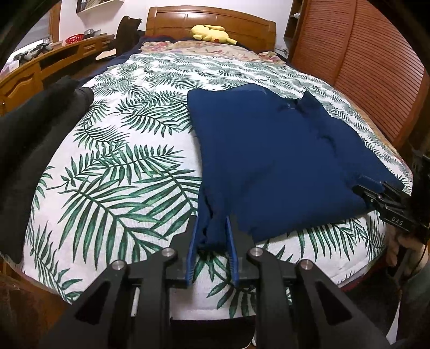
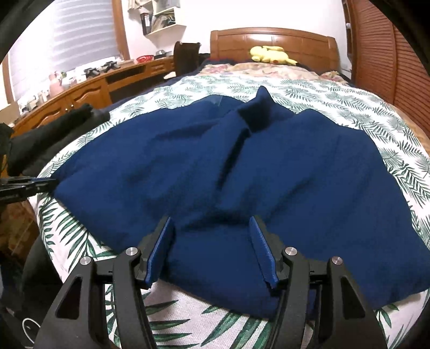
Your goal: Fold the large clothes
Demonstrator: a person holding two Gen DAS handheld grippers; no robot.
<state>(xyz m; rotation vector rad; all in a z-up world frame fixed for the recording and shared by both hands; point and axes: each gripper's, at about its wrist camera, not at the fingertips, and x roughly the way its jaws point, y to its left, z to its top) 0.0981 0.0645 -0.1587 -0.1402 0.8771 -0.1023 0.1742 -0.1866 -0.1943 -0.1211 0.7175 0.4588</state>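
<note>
A large dark blue garment point(image 1: 268, 150) lies spread on the leaf-print bedcover point(image 1: 121, 161), its collar toward the headboard. My left gripper point(image 1: 212, 218) is shut on a bunched corner of the hem at the garment's near left edge. In the right wrist view the blue garment point(image 2: 242, 174) fills the middle, and my right gripper point(image 2: 211, 220) stands open over the near hem, with flat cloth between and under its blue pads point(image 2: 161, 247). The left gripper point(image 2: 29, 185) shows at that view's left edge, at the garment's corner. The right gripper point(image 1: 376, 193) shows at the garment's right corner.
A black garment point(image 1: 32, 139) lies heaped on the bed's left side. A yellow plush toy point(image 1: 212, 33) rests by the wooden headboard point(image 1: 209, 18). A wooden desk point(image 2: 80, 91) runs along the left, and a slatted wardrobe point(image 1: 362, 53) stands on the right.
</note>
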